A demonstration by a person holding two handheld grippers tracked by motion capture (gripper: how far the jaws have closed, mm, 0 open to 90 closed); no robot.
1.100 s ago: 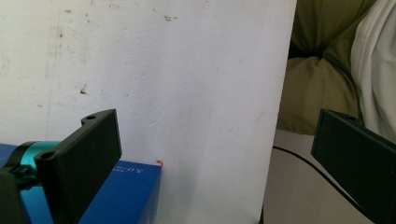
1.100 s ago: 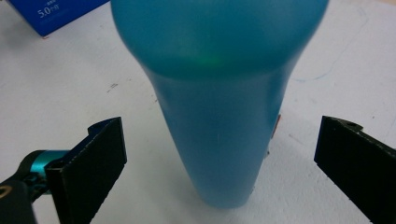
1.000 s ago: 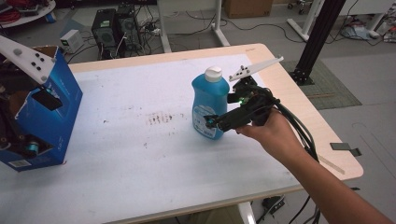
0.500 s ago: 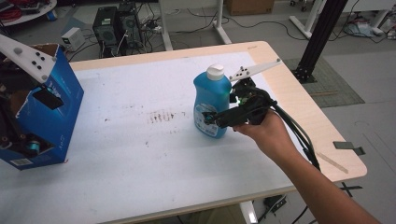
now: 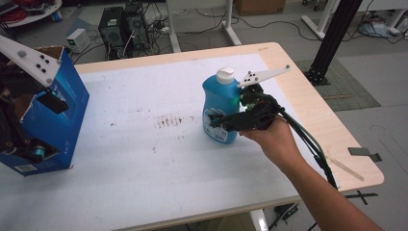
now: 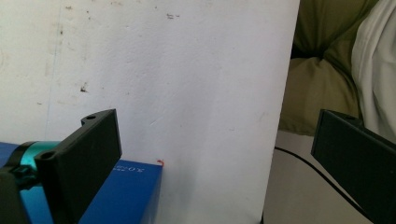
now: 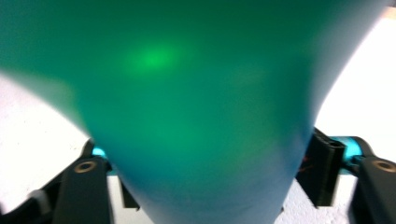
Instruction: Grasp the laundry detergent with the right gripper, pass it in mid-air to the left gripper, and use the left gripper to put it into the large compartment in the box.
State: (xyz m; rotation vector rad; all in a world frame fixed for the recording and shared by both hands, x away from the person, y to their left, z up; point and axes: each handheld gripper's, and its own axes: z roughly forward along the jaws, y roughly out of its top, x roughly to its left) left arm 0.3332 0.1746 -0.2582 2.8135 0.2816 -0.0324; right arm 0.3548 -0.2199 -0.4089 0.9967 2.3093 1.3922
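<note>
1. Surface [image 5: 144, 187]: bottle [image 5: 219, 103] stands upright toward the far right corner, box [image 5: 45, 130] at the left edge.
2. Right hand-held gripper [image 5: 226, 122]: jaws closed around the bottle's lower body. Likely a lift or shift, so keep it vertical and grip steady.
3. Left hand-held gripper [image 6: 215, 163]: jaws wide apart, empty, beside the box.

Your white table [image 5: 144, 183], blue box [image 5: 62, 120] at left edge, computer towers [image 5: 120, 29] on floor behind.
</note>
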